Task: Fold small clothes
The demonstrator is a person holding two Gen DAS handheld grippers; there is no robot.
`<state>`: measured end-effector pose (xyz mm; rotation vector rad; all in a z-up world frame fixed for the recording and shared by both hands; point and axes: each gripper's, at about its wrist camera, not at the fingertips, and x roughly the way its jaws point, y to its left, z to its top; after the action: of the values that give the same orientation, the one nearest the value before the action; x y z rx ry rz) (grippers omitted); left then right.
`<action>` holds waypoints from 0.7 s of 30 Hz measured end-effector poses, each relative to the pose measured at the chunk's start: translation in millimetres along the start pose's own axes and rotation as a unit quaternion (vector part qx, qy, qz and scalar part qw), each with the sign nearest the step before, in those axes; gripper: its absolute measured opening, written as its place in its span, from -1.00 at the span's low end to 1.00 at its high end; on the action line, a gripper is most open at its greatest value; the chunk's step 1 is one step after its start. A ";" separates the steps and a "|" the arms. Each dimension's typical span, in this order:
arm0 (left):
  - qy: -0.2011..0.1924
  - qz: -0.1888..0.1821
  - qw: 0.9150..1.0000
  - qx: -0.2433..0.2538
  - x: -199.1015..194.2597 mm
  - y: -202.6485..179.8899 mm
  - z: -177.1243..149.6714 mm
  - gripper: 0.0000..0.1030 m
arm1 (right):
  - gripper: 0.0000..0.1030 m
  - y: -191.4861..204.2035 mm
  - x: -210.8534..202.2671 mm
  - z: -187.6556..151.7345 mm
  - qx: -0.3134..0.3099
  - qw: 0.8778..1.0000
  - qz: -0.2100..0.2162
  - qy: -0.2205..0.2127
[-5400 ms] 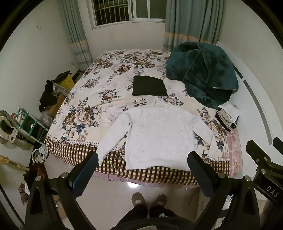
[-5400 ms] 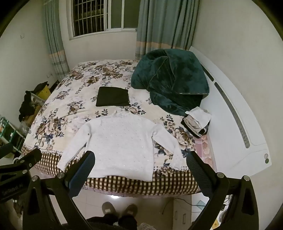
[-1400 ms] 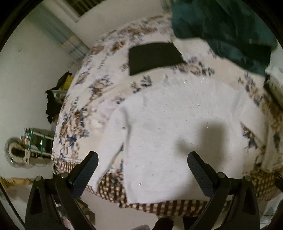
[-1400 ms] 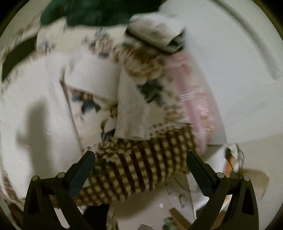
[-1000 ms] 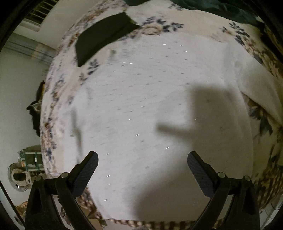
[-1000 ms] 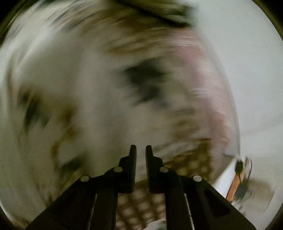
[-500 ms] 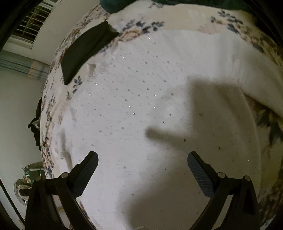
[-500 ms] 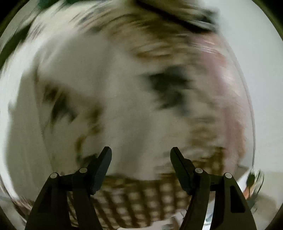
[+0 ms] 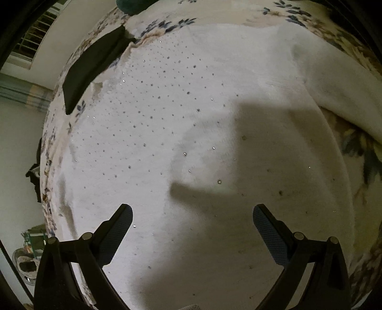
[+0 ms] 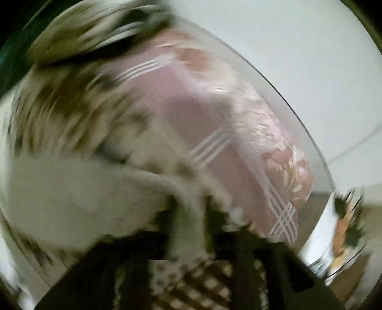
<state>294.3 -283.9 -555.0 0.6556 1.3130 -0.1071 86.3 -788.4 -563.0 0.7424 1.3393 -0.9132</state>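
here the white sweater (image 9: 191,147) lies spread flat on the flowered bed (image 9: 281,14), a folded black garment (image 9: 93,64) just beyond its collar. the left tool (image 9: 192,214) hangs over its body, fingers wide, gripping nothing. the right tool (image 10: 188,209), badly blurred, is closing with the white sleeve (image 10: 71,190) between its fingers.

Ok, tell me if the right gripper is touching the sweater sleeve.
Cannot tell. In the right wrist view the sleeve runs between the closing jaws of the right gripper, but blur hides contact.
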 end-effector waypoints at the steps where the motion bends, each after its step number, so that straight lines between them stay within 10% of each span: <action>1: 0.002 -0.003 1.000 -0.005 0.9 1.5 -0.9 1.00 | 0.00 -12.1 -3.0 3.0 0.035 0.999 0.027 -0.003; 9: 0.039 -0.016 0.998 -0.051 17.8 20.8 -13.0 1.00 | 0.14 -43.7 62.2 -55.8 0.212 0.951 0.210 0.076; 13: 0.045 -0.015 0.995 -0.086 26.0 44.4 -20.6 1.00 | 0.42 -34.0 73.5 -63.9 0.298 0.928 0.223 0.003; 14: 0.046 -0.013 0.994 -0.095 27.5 51.5 -23.5 1.00 | 0.30 -30.2 70.1 -66.1 0.315 0.921 0.229 -0.017; 16: 0.046 -0.009 0.992 -0.115 31.0 67.3 -28.8 1.00 | -0.75 -16.7 65.7 -65.1 0.315 0.920 0.233 -0.029; 21: 0.050 -0.002 0.983 -0.177 42.3 124.1 -45.1 1.00 | -0.77 32.7 12.0 -58.3 0.241 0.943 0.214 -0.087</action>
<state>320.8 -147.9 -550.7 0.3585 1.3873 0.1566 87.3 -723.5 -583.0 1.2429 0.7521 -0.9328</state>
